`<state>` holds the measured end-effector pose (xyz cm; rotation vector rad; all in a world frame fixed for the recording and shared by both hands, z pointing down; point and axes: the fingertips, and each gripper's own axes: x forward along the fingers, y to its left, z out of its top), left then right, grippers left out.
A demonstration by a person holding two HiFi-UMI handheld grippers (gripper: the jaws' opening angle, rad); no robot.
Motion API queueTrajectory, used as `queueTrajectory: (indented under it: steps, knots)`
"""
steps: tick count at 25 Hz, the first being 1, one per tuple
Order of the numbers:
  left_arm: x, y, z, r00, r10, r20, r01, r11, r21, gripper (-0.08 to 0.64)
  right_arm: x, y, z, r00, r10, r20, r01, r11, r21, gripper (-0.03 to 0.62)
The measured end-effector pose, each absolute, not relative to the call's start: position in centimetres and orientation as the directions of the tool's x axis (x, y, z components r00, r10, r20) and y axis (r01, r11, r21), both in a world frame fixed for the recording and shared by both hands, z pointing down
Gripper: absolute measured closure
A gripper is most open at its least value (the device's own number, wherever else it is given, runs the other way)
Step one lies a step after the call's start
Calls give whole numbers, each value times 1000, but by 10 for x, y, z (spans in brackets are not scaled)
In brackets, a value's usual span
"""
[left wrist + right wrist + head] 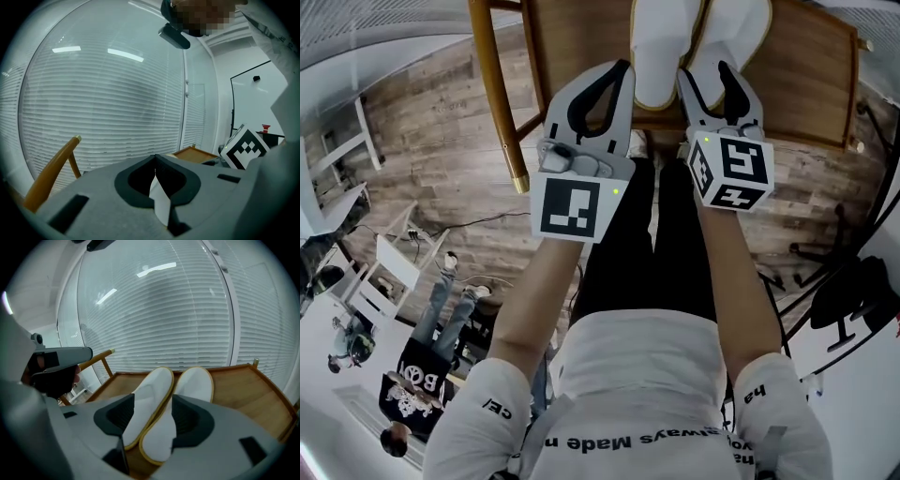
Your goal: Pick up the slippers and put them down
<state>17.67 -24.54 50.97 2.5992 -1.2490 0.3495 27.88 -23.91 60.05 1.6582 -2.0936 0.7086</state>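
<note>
Over the wooden seat (806,75), the left gripper (623,70) is held with its jaw tips closed together. Two white slippers (661,47) are laid side by side on the seat, touching. The right gripper (710,77) is held with its jaws apart, and the slippers' near ends are seen between them.

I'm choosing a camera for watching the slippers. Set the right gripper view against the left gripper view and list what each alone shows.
Only the right gripper view: both white slippers lying side by side on the wooden surface, inside the right claw, whose jaws stand open around them. Only the left gripper view: the left claw shut, and the right claw's marker cube. Both: the slatted blinds behind and part of that wooden surface.
</note>
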Motion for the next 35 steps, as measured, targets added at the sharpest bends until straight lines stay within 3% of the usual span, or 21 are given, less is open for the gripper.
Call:
queueTrajectory:
  steps: [13, 30, 35]
  knots:
    - [179, -267, 556, 593, -736, 327, -799, -588, 128, 549, 287, -266, 647, -177, -764, 620, -984, 122, -130, 357]
    - [174, -272, 559, 602, -727, 331, -793, -594, 138, 549, 294, -298, 642, -105, -784, 611, -994, 77, -73, 356]
    - [174, -275, 558, 604, -724, 333, -791, -597, 136, 549, 296, -302, 641, -90, -801, 592, -996, 80, -44, 448]
